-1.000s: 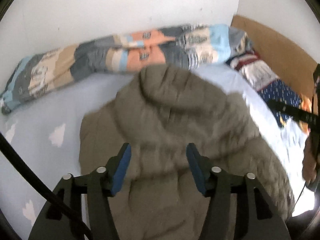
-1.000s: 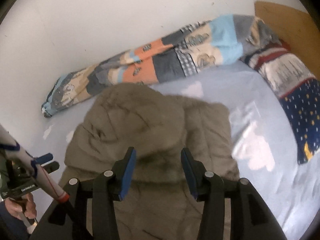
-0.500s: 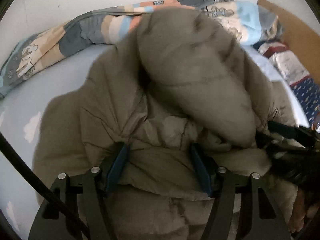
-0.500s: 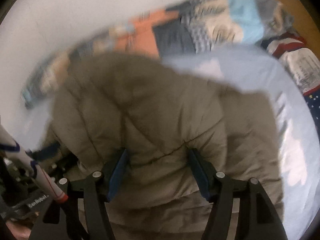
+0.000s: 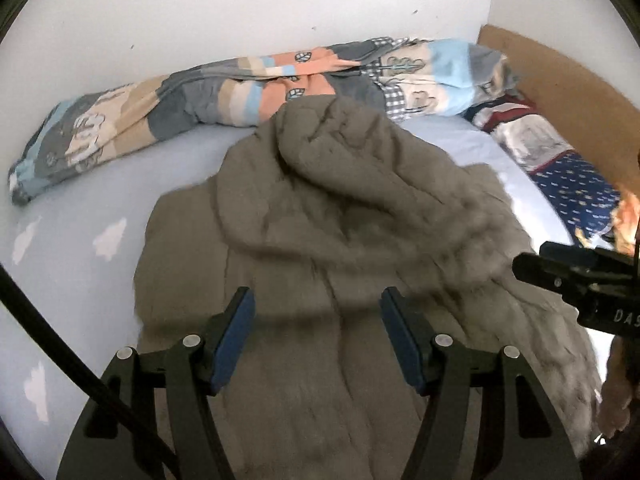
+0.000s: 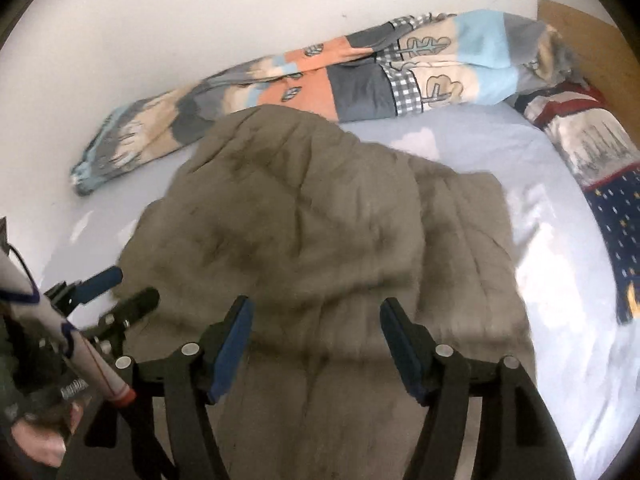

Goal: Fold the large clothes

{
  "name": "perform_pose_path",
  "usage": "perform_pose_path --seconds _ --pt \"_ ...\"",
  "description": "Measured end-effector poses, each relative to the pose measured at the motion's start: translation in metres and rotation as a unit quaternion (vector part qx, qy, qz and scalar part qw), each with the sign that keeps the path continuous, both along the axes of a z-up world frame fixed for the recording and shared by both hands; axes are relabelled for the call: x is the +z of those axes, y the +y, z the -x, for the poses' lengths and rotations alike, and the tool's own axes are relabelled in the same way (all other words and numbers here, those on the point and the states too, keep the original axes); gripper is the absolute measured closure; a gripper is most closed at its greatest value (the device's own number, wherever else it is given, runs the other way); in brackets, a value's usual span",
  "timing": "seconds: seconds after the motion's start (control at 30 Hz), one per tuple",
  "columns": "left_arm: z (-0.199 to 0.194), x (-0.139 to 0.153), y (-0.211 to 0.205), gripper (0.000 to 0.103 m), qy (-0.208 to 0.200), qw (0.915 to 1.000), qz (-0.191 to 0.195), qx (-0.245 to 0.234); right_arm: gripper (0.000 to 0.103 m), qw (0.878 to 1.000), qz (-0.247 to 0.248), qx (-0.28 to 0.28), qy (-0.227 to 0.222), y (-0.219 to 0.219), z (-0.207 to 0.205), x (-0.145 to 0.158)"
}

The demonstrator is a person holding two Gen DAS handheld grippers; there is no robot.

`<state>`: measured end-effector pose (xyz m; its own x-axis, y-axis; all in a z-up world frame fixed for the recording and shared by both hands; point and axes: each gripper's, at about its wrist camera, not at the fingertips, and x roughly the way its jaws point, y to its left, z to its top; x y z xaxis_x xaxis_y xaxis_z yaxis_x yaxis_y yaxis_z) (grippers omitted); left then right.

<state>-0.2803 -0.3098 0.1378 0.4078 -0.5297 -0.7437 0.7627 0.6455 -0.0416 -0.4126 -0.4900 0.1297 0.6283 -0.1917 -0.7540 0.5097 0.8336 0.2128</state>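
Left wrist view: our left gripper (image 5: 316,334) gapes empty over the puffy olive-brown quilted jacket (image 5: 340,220); our right gripper (image 6: 314,338) is opening, gripping nothing. We should pinch the near hem evenly and smooth the bulge before creasing

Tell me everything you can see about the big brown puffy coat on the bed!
The brown coat is a thick, quilted, padded jacket in a dull olive-brown, soft and puffy looking. It lies spread on the pale blue sheet with white clouds, rumpled, its rounded top part folded over the body. Its far end reaches the rolled patchwork blanket by the wall. Both open grippers, left and right, hang over its near end; neither pinches it, and the right one's jaws are opening.
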Motion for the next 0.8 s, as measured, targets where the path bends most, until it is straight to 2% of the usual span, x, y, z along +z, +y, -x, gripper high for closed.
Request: perform_pose_path --seconds 0.23,0.4,0.57,0.67,0.8 --pt "0.093 -0.002 0.071 0.038 -0.013 0.9999 -0.007 -0.003 0.031 1.0 0.005 0.002 -0.021 0.076 0.095 0.001" --pt "0.139 -0.029 0.114 0.038 0.0 0.9998 -0.012 0.018 0.029 1.0 0.017 0.004 -0.019 0.119 0.141 -0.014" --pt "0.149 -0.058 0.138 0.038 0.021 0.9977 -0.026 0.059 0.029 1.0 0.017 -0.004 0.012 0.143 0.166 -0.043" --pt "0.144 -0.071 0.146 0.038 0.018 0.996 -0.042 0.077 0.029 0.999 0.032 -0.013 0.025 0.151 0.178 -0.051" --pt "0.132 -0.093 0.152 0.038 0.034 0.9932 -0.063 0.092 0.029 0.998 0.031 -0.03 0.051 0.151 0.186 -0.069"
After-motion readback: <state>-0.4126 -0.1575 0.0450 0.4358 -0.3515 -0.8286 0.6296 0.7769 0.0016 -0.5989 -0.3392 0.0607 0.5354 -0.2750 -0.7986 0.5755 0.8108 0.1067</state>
